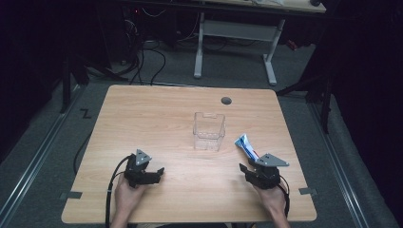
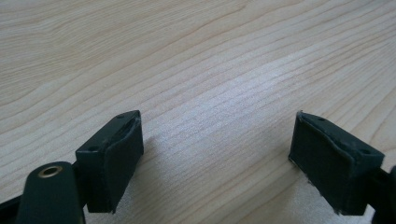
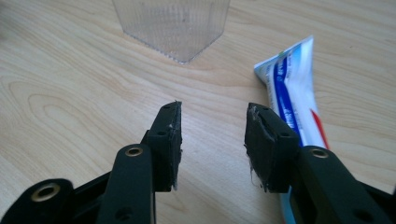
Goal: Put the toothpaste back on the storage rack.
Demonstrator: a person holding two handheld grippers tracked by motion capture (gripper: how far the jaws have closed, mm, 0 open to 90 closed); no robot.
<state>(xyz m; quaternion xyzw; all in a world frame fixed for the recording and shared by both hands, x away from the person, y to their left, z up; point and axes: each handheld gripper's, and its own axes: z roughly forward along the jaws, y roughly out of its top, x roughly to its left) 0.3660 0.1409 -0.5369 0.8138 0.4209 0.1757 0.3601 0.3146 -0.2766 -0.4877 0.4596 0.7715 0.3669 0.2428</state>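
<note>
Item: wooden table (image 1: 142,109), light grain, with a round grey cable port (image 1: 226,100) near its far edge. Item: clear plastic container (image 1: 208,130), upright and open-topped, standing near the middle of the table, a little toward the far edge; nothing can be made out inside it. Item: toothpaste tube (image 1: 246,146), white with blue and red print, lying flat on the table toward the right edge, near the container but apart from it, its crimped end pointing toward the far edge. Item: right gripper (image 1: 248,172), held by the person's right hand near the near right corner, just behind the tube; in the right gripper view (image 3: 212,144) its jaws stand moderately apart with bare wood between them, the tube lying just outside the right-hand jaw and partly hidden under it; nothing is held. Item: left gripper (image 1: 154,174), held by the left hand toward the near left corner, well apart from both tube and container; in the left gripper view (image 2: 217,158) its jaws stand wide over bare table. Status, as judged: the work looks to be placing the tube in the container. No grasp made; tube untouched on the table, container apparently unfilled. Outstanding: centre the jaws on the tube, close, lift, carry and release.
</note>
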